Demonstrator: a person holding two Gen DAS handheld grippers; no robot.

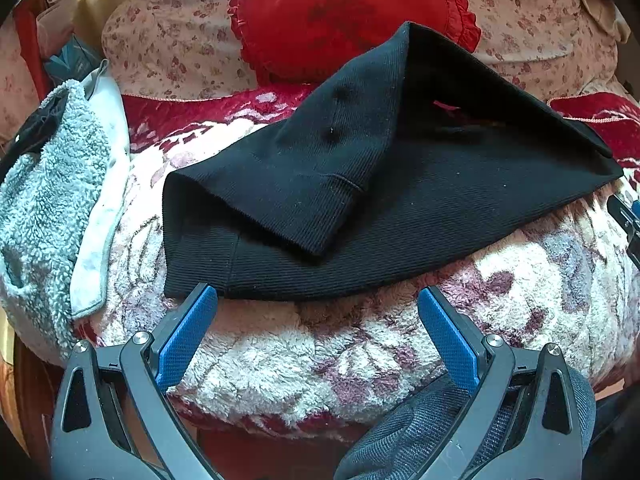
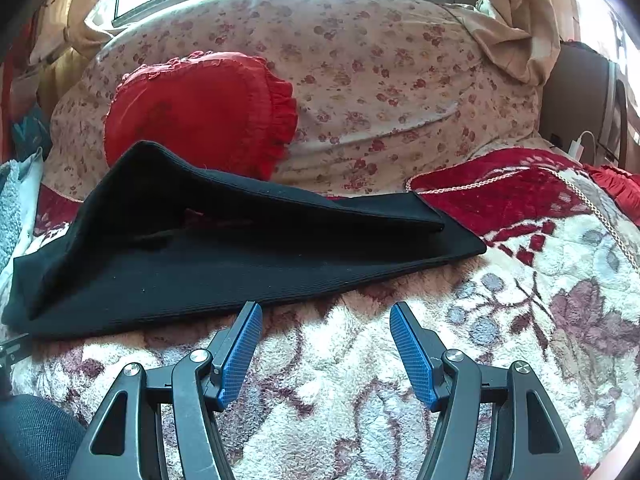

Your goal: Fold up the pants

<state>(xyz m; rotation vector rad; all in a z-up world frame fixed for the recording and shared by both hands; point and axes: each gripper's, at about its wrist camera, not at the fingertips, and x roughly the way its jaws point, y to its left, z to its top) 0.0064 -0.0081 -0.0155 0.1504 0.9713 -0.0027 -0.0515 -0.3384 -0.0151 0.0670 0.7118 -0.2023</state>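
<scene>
Pants (image 1: 400, 208): black ribbed knit, lying partly folded on the floral fleece blanket (image 1: 320, 360), directly ahead of both grippers and just past their fingertips. One flap is doubled over the lower layer at a slant, and a ridge stands peaked at the far side, in front of the red ruffled cushion (image 1: 340, 12).

Risks, as judged: the upper flap sits askew, so a further fold may lock in a crooked edge; the plush blanket may drag on the knit and bunch it; a pinch taken at the near hem may catch one layer only and let the fold slide apart; the peaked ridge may collapse unevenly if pulled.

Left gripper (image 1: 318, 300): jaws spread wide, holding nothing; its left fingertip sits at, perhaps touching, the near hem.

Right gripper (image 2: 326, 312): jaws spread wide, empty; left fingertip at the near edge, contact uncertain.

Beyond, left of the left gripper: grey fleece garment (image 1: 48, 184).
</scene>
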